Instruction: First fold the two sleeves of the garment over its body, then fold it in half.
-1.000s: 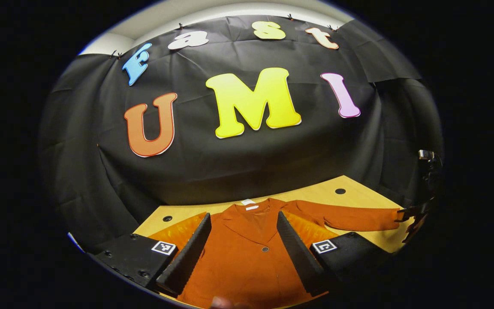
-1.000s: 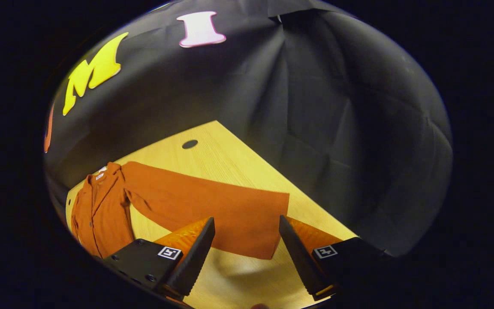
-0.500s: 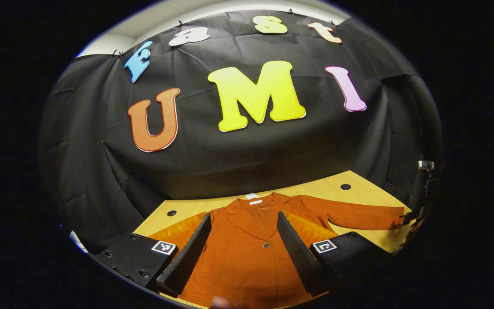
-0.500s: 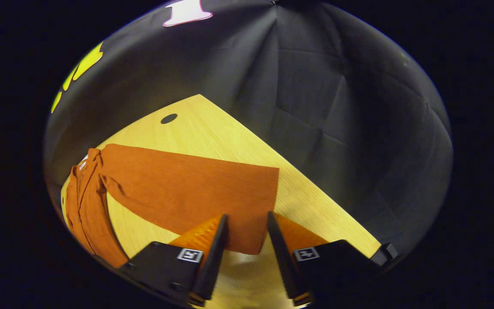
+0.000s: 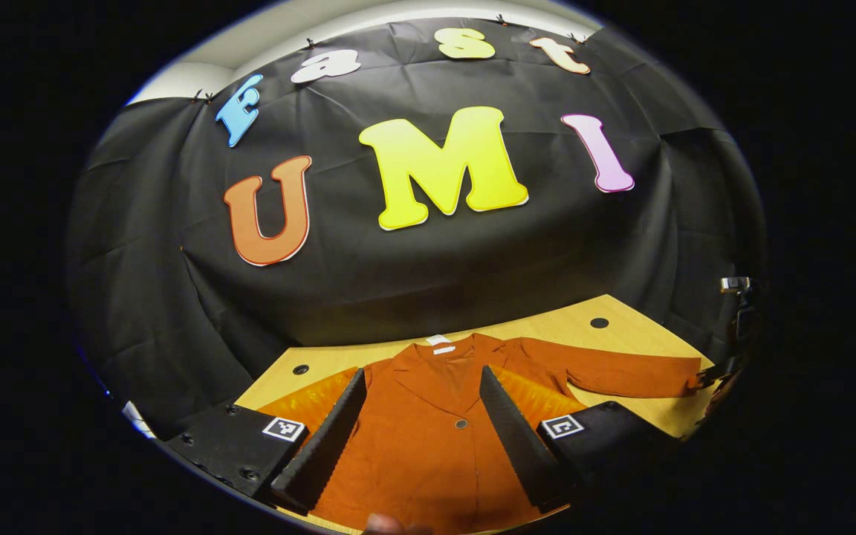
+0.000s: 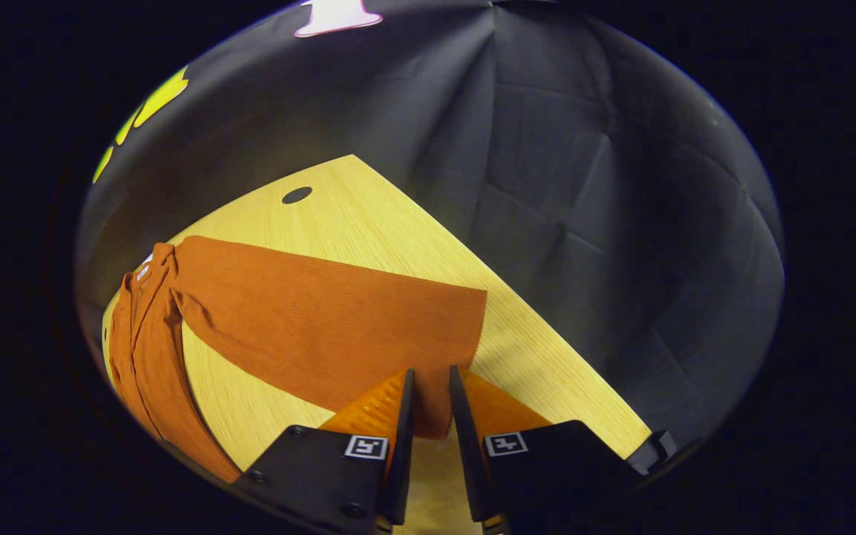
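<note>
No words or numbers here can be read. The orange garment (image 5: 428, 446) has a small white tag (image 5: 438, 339) at its collar (also seen in the right gripper view), but it is too tiny to make out. The left gripper (image 5: 422, 374) has two little square stickers (image 5: 284, 429) with black and white blocks on them. The right gripper (image 6: 430, 374) has two square stickers (image 6: 366, 446) like that as well. These are patterns, not letters.
</note>
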`<state>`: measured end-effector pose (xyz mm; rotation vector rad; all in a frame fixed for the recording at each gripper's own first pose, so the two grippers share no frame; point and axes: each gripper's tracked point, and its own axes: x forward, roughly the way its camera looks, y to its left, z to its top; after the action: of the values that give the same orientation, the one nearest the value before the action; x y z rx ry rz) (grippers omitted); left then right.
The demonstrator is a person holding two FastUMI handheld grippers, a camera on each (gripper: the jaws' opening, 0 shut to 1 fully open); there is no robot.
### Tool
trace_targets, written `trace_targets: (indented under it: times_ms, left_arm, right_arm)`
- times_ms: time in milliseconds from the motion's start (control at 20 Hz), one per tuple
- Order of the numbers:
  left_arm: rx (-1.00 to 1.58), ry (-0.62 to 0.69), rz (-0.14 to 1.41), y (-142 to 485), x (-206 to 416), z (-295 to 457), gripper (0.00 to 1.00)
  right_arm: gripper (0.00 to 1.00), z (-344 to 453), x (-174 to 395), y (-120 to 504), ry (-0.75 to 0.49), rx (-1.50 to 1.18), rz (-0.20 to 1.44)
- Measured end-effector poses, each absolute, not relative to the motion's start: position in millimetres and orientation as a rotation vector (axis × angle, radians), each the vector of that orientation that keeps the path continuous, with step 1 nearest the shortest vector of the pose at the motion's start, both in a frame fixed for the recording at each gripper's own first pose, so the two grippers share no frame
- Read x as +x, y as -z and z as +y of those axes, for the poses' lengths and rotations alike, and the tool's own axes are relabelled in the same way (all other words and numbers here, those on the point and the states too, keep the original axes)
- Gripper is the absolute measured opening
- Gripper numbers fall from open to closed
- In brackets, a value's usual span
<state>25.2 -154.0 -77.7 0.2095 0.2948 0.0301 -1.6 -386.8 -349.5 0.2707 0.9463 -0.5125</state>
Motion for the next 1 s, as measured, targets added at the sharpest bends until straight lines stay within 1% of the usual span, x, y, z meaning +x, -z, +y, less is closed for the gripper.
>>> trace_targets:
  times_ms: [100,150,250,350,450,700,750,800,950,1000]
  left_arm:
    - [0.21,-0.037,0.302,79,20,-149,0.99]
    - [0.21,-0.039,0.304,81,19,-145,0.99]
    - [0.211,-0.043,0.311,84,18,-136,0.99]
    - [0.208,-0.049,0.308,83,18,-125,0.99]
    - [0.214,-0.055,0.293,79,19,-112,0.99]
    - [0.187,-0.074,0.295,85,24,-79,0.99]
    - [0.177,-0.076,0.3,88,26,-74,0.94]
    - [0.167,-0.076,0.302,89,27,-71,0.99]
    - [0.144,-0.077,0.297,92,33,-59,0.99]
    - [0.139,-0.08,0.296,92,35,-54,0.99]
  right_arm:
    - [0.33,-380,6,346,0.494,0.274,0.909]
    - [0.33,-384,8,361,0.507,0.298,0.914]
    - [0.08,-383,6,354,0.524,0.283,0.904]
    - [0.1,-387,11,349,0.543,0.29,0.874]
    - [0.03,-389,10,343,0.578,0.315,0.864]
    - [0.03,-403,14,296,0.596,0.357,0.755]
    - [0.03,-406,14,283,0.59,0.358,0.737]
    - [0.02,-408,16,271,0.585,0.359,0.721]
    - [0.02,-405,37,238,0.565,0.306,0.671]
    - [0.0,-402,49,229,0.557,0.284,0.652]
